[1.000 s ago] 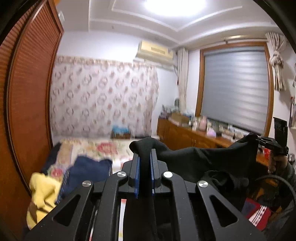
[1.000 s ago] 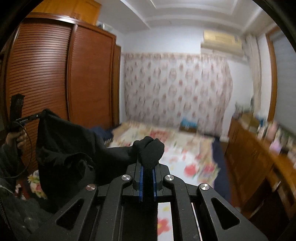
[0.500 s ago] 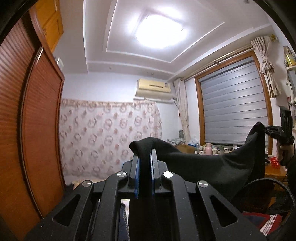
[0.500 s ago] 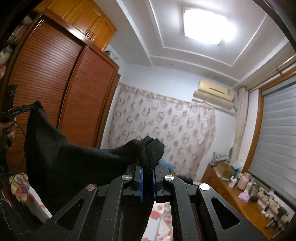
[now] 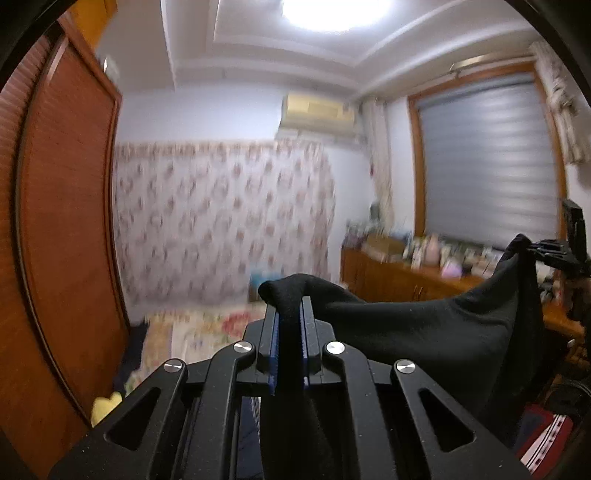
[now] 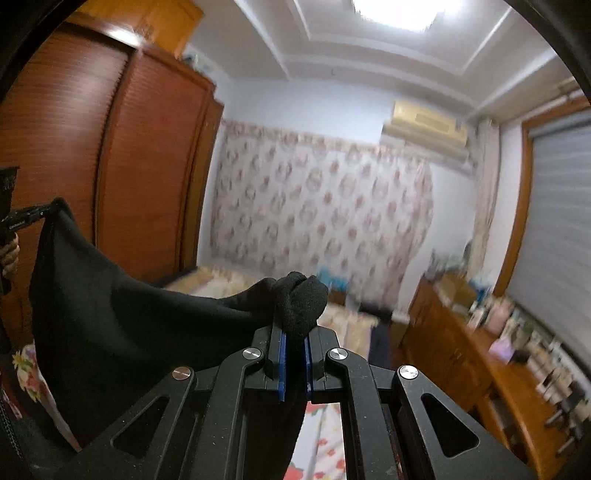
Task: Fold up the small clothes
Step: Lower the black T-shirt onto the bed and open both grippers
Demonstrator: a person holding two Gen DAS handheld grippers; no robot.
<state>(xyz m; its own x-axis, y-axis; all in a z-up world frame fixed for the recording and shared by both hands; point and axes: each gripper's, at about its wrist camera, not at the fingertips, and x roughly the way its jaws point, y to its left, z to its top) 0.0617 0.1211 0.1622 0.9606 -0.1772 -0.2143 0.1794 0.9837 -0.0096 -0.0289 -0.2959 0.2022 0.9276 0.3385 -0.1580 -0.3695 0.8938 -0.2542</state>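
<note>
A: Both clamped? 
B: Yes. The left gripper (image 5: 289, 321) and right gripper (image 6: 294, 338) each pinch a corner of the black garment (image 5: 424, 332).
A: What changed?
B: It's lifted and stretched taut above the bed (image 6: 343, 325), shaken out and ready to lay flat.

Bright ceiling lamp (image 5: 334, 13) blown out overhead, background smeared by motion blur, fisheye bending, dark vignetted corners
</note>
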